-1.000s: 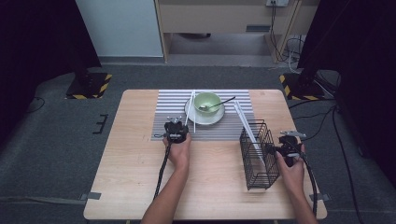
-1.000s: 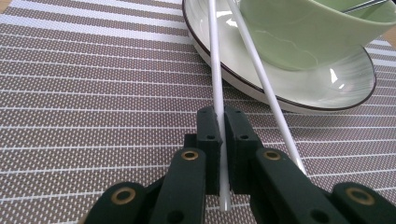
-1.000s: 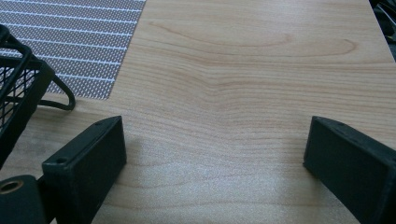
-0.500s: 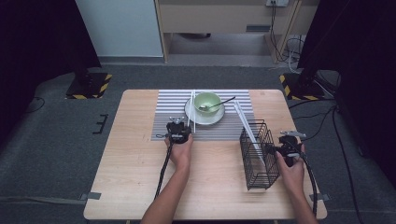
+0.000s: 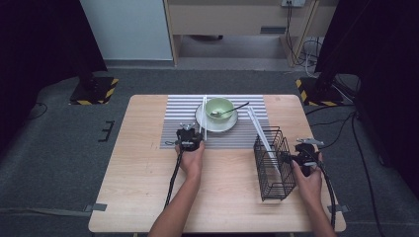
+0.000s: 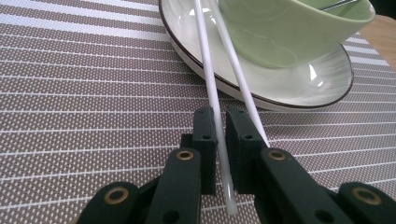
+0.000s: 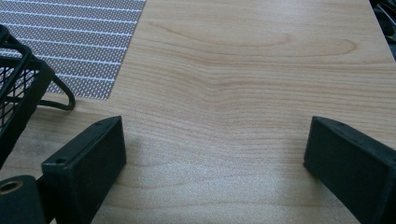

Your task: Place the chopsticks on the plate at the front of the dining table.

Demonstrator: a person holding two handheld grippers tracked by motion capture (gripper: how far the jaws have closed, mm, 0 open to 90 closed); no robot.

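The left tongs (image 6: 221,140) are pinched nearly shut on one white chopstick (image 6: 212,93), gripping it close to its near end, low over the striped mat (image 6: 93,93). A second chopstick (image 6: 240,79) runs just beside the right jaw, outside the pinch as far as I can tell, and both sticks lean with their far ends up on the rim of the white plate (image 6: 299,88). The right tongs (image 7: 215,149) stand wide open with nothing between them, hovering over bare table (image 7: 261,70) just to the right of the black wire basket (image 7: 14,84).

The grip sits near the stick's tip, so a lift could let the long far end swing or droop, and the smooth stick might slide out of the pads. I judge the loose stick, lying so close, could be dragged or flicked along and roll off the plate onto the mat.

Farther on, the green bowl (image 5: 220,108) stands on the plate with a spoon (image 5: 231,109) resting in it. A stick levered upward against the plate rim might nudge the plate or clip the bowl and rattle the spoon.

At the right, another chopstick (image 5: 261,133) already leans in the basket. If the basket is the goal, a swinging stick could catch on the wires, and the light basket could tip unless the right tongs steady it.
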